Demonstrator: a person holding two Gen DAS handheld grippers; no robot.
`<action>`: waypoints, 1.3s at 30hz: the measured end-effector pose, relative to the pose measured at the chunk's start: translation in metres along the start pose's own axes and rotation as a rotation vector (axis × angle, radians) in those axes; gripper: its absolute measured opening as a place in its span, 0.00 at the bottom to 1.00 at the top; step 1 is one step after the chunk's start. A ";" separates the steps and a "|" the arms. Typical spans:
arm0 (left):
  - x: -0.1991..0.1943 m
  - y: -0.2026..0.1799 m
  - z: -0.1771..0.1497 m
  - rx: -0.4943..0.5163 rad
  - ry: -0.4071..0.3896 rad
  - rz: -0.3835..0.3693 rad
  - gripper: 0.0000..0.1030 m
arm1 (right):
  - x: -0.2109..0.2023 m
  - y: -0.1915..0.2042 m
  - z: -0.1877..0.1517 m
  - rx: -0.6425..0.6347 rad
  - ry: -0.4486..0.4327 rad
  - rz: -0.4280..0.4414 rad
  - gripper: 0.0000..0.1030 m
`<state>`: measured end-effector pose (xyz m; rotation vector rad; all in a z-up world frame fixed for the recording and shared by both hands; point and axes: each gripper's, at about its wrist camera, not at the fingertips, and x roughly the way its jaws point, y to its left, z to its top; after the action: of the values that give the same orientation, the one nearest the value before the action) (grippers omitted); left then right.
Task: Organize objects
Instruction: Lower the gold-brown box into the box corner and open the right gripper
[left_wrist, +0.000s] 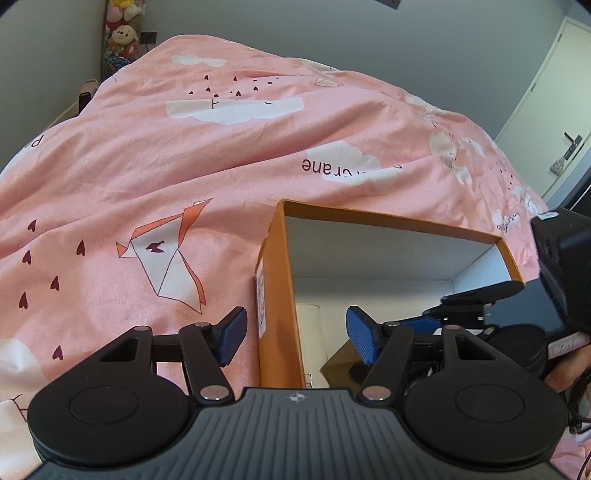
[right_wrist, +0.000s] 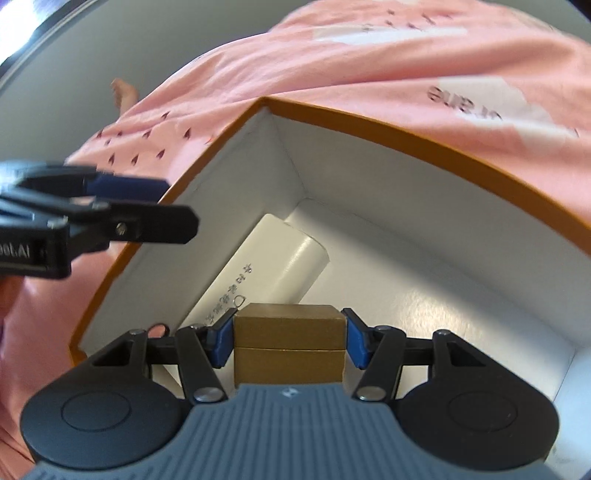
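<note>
Two pads of right gripper (right_wrist: 290, 341) pinch gold box (right_wrist: 290, 345) inside orange box (right_wrist: 369, 122), beside white tube (right_wrist: 280, 266). Only left view shows left gripper (left_wrist: 297, 334) spread, straddling the orange wall, plus quilt (left_wrist: 147, 166).

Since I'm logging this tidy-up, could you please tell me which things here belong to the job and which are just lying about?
Job:
- orange box
- small brown box in right gripper
- white tube inside
- left gripper

Lying about:
- pink bedcover
- stuffed toys
- door
</note>
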<state>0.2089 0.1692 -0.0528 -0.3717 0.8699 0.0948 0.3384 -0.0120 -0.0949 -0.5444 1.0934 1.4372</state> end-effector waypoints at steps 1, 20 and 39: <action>0.001 0.001 0.001 -0.006 -0.002 0.001 0.70 | -0.003 -0.003 0.001 0.031 -0.016 -0.007 0.59; 0.022 0.000 0.008 0.032 0.032 0.027 0.58 | 0.000 -0.049 0.026 0.603 -0.281 -0.059 0.59; 0.025 0.000 0.004 0.030 0.052 0.028 0.55 | 0.012 -0.042 0.033 0.544 -0.264 0.026 0.51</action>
<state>0.2285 0.1688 -0.0694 -0.3349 0.9268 0.0984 0.3845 0.0167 -0.1031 0.0466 1.2133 1.1259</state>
